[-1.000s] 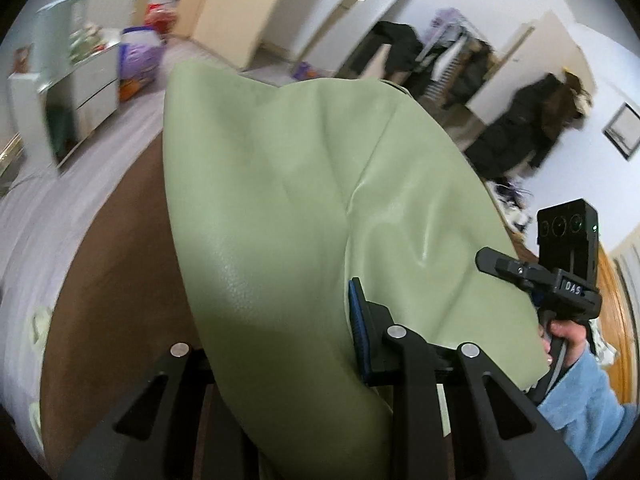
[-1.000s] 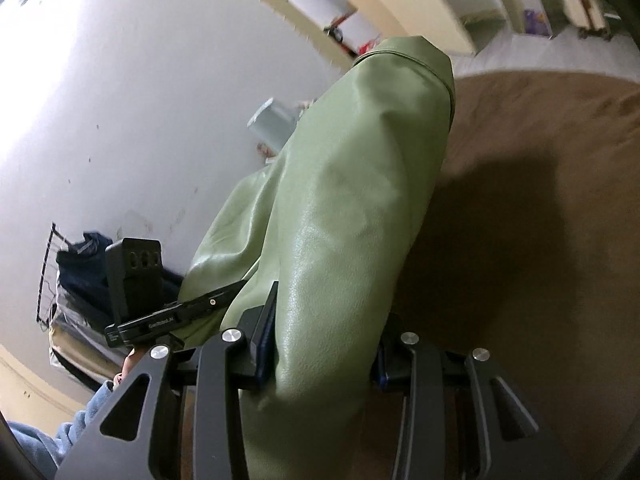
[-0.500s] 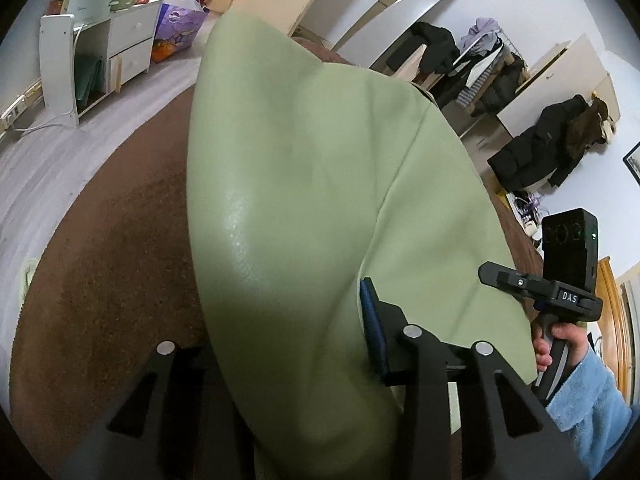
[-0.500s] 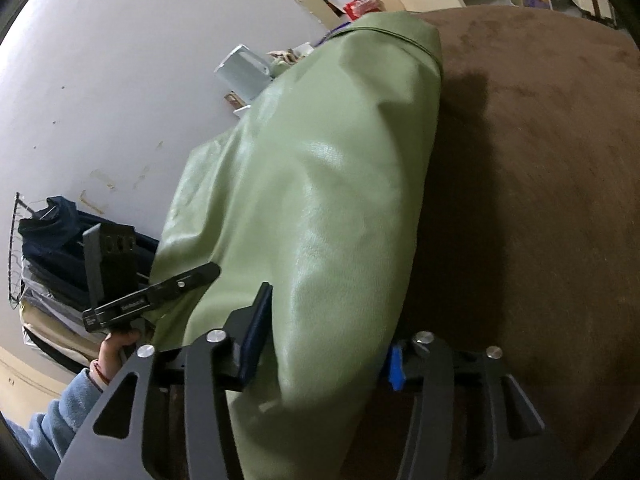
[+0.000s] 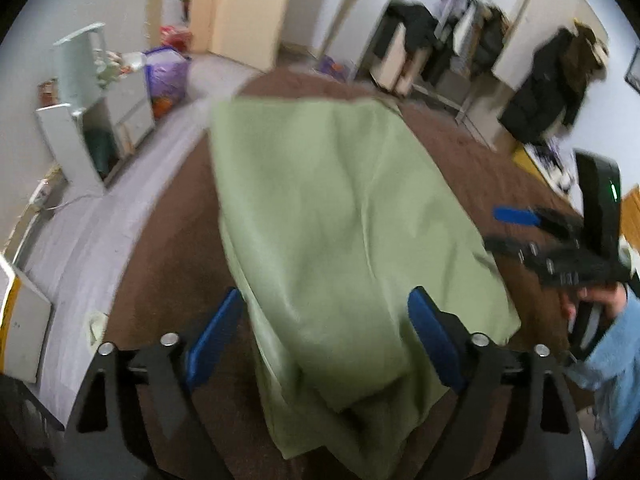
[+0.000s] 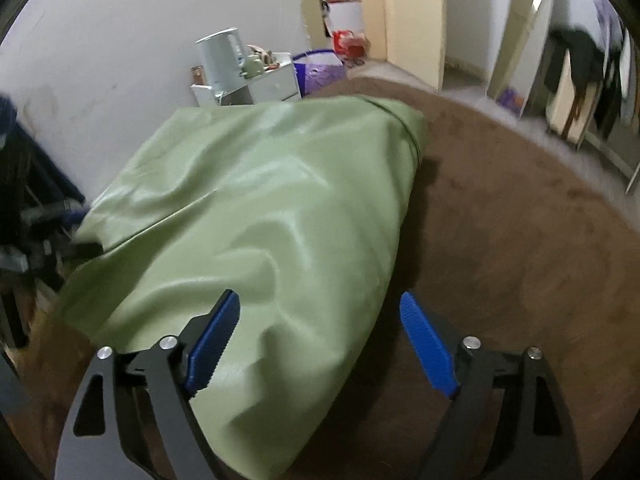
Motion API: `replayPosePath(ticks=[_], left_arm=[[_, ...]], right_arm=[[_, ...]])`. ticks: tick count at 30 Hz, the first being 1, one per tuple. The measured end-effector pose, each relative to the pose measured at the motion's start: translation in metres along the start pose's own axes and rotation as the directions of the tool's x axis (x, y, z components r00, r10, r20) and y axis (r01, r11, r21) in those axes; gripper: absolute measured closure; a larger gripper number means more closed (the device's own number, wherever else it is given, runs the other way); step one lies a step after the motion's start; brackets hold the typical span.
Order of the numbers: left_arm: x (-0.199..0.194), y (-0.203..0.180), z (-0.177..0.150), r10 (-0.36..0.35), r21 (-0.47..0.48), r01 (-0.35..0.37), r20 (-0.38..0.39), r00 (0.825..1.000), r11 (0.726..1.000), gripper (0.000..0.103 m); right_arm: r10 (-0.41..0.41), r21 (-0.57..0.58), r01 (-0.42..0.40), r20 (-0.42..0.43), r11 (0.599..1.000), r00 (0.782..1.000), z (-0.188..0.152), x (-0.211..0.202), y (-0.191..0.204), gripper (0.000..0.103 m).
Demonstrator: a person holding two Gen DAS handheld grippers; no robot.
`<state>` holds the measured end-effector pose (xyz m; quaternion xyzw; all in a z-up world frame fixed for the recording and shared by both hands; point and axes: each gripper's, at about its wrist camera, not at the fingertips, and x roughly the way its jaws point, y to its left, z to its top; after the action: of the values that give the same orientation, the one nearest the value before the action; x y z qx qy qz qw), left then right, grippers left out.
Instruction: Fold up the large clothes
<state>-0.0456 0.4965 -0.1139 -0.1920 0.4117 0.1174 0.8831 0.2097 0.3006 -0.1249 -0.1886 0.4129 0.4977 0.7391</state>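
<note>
Both sets of tongs having just been opening off the green garment [image 5: 328, 216], left gripper [image 5: 326, 336] and right gripper [image 6: 320, 344] standing wide, garment lying on the brown surface [image 6: 520, 240], its near edge between the pads.

The garment [image 5: 328, 216] was plain pale green with a faint sheen, no pattern. The bedcover [image 6: 520, 240] under it was plain dark brown. Both grippers' pads [image 6: 428, 344] were bright blue on black arms. The sleeve [image 5: 612, 364] was light blue and fuzzy. The cabinet [image 5: 100, 120] beyond the bedcover's far left corner was white, the bag [image 5: 168, 76] beside it purple, the floor [image 5: 80, 248] grey
</note>
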Motion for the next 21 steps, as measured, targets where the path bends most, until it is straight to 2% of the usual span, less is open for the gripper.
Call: replayPosePath(ticks=[3, 6, 10, 14, 18, 19, 21], left_arm=[[-0.019, 0.016, 0.004, -0.027, -0.112, 0.036, 0.085, 0.996, 0.993, 0.014], [-0.025, 0.017, 0.007, -0.031, -0.150, 0.049, 0.124, 0.992, 0.987, 0.013], [-0.025, 0.002, 0.013, -0.092, -0.163, 0.123, 0.182, 0.979, 0.979, 0.013], [-0.012, -0.024, 0.018, -0.157, -0.124, 0.183, 0.193, 0.969, 0.975, 0.013], [0.007, -0.048, 0.014, -0.196, -0.067, 0.207, 0.146, 0.970, 0.976, 0.012], [0.011, -0.047, 0.012, -0.199, -0.063, 0.209, 0.133, 0.971, 0.976, 0.011], [0.024, -0.045, 0.006, -0.153, -0.058, 0.158, 0.087, 0.984, 0.986, 0.011]], right_arm=[[-0.003, -0.029, 0.004, 0.032, 1.000, 0.999, -0.006, -0.011, 0.010, 0.020], [0.024, -0.005, -0.024, 0.038, 1.000, 0.999, -0.007, -0.014, 0.022, 0.020], [0.032, 0.018, -0.033, 0.060, 0.999, 0.998, -0.012, -0.019, 0.032, 0.024], [0.022, 0.024, -0.024, 0.078, 0.999, 0.997, -0.018, -0.027, 0.044, 0.034], [0.044, 0.055, -0.050, 0.102, 0.997, 0.994, -0.023, -0.033, 0.052, 0.035], [0.065, 0.081, -0.075, 0.120, 0.994, 0.991, -0.026, -0.037, 0.053, 0.035], [0.060, 0.075, -0.069, 0.115, 0.995, 0.992, -0.028, -0.035, 0.057, 0.035]])
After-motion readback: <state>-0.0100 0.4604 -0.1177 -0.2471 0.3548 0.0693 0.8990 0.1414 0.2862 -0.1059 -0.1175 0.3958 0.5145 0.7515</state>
